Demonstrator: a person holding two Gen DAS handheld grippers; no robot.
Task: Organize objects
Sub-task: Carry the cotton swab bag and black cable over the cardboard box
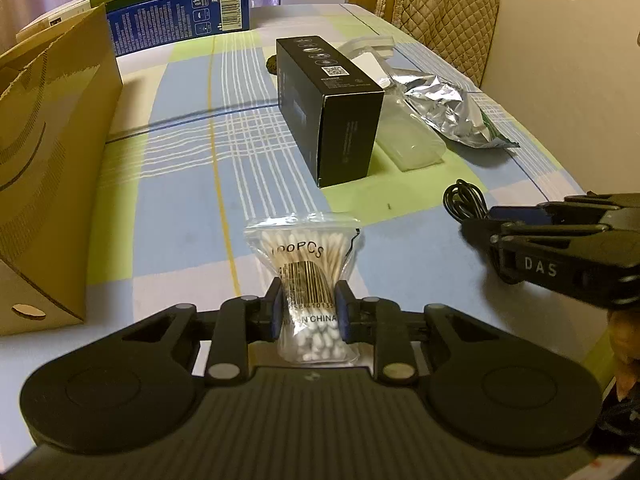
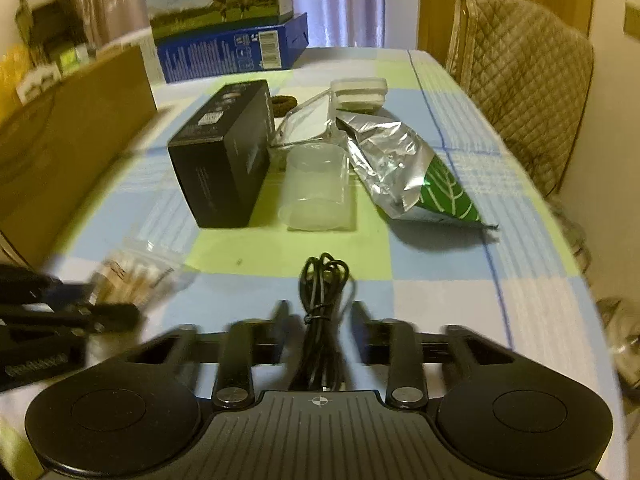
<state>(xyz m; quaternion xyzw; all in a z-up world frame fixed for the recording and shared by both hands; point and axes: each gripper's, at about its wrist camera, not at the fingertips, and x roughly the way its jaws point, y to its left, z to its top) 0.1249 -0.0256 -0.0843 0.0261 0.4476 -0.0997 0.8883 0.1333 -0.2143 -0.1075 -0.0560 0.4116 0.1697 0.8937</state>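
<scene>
— Clear plastic, that little bag [image 1: 306,280]: it is holding white cotton swabs, with a barcode and "100PCS" printed on the front.

— Where is it sitting?

— The left gripper [image 1: 307,312] is pinching it at the waist, blue pads pressing in from both sides, over the checked tablecloth [image 1: 180,200]. The bag's long axis is running straight out along the fingers, one end of the swabs back near the gripper body, the other fanning out ahead toward the black box [image 1: 328,108].

— And the other hand?

— The right gripper [image 2: 320,332] is standing part open, its fingers on either side of a bundled black cable [image 2: 322,308] without touching it. The cable is lying along the fingers too, loops pointing away, tied at the middle.

— Any containers?

— A brown carton [image 1: 52,160] is standing at the left edge of the table; I cannot tell what is inside it. Beside the black box a clear tub [image 2: 314,192] is lying, looking hollow. Next to that a crumpled foil pouch [image 2: 404,168] with a green leaf print is lying flat, its mouth toward the far end. Behind them a clear bag [image 2: 308,120] is holding something white.
</scene>
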